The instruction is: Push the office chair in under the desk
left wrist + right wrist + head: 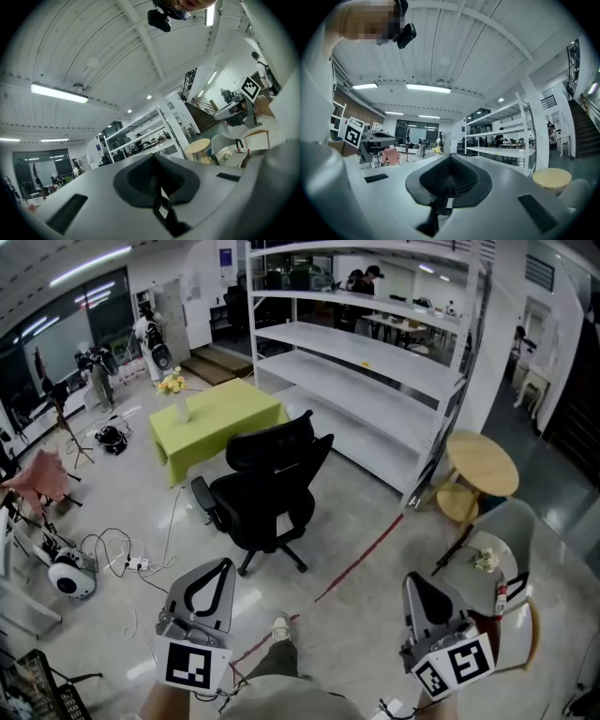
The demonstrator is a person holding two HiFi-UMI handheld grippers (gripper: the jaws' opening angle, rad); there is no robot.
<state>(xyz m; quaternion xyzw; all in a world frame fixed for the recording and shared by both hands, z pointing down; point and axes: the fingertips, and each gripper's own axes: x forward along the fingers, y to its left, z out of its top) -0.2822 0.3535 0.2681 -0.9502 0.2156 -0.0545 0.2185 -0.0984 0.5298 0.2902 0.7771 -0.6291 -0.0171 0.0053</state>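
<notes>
Left gripper [214, 579] and right gripper [424, 594] are held closed and empty, well short of the office chair [267, 486], which is seen near what is probably the green-draped desk [225, 413], closed tips being suited to pushing.

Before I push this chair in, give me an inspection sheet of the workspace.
Surface: grey floor, red tape line across it.
Job's things: black office chair beside green-covered desk, not under it.
Clutter: round wooden table, grey chair at right.
Tools: left tool and right tool shut, empty, away from the chair.
Cables: power strip with white leads on floor at left.
Surroundings: white shelving behind.
</notes>
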